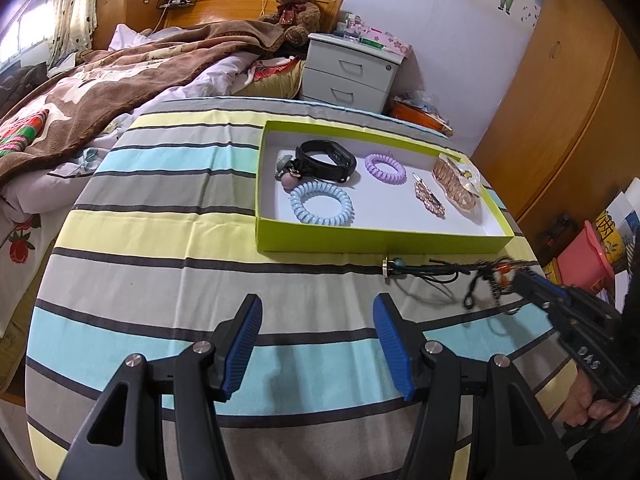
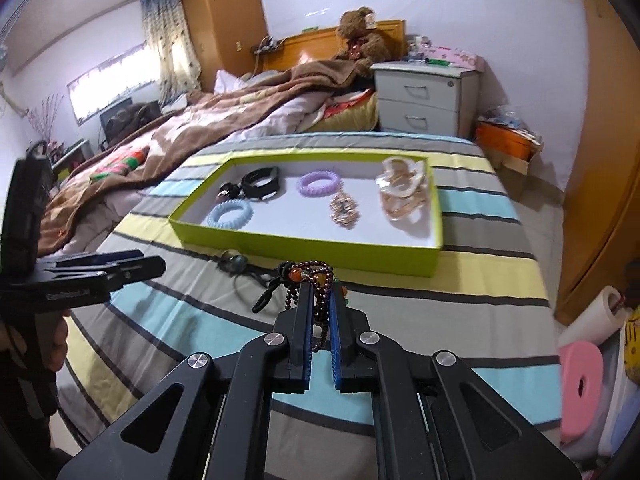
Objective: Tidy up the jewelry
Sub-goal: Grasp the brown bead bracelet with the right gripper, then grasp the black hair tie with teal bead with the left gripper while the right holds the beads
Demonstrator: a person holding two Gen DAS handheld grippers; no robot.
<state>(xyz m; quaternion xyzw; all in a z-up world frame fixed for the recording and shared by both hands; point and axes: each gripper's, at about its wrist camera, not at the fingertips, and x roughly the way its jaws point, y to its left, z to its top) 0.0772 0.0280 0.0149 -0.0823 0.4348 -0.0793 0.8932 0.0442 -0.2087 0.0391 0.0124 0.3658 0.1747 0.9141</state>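
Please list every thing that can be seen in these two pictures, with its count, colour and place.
tray: 1, lime green outside, white inside, on the striped cloth
smart band: 1, black, tray's far left
coil hair ties: 2, light blue near left, purple middle, in the tray
hair clips: 2, rose gold, small and large, tray's right part
cord ornament: 1, black with a green bead, on the cloth in front of the tray
bead bracelet: 1, dark purple with orange beads, in the right gripper
teddy bear: 1, brown, on the bed
nightstand: 1, grey, beside the bed
left gripper: black, blue pads, open above the cloth
right gripper: black, shut on the bead bracelet
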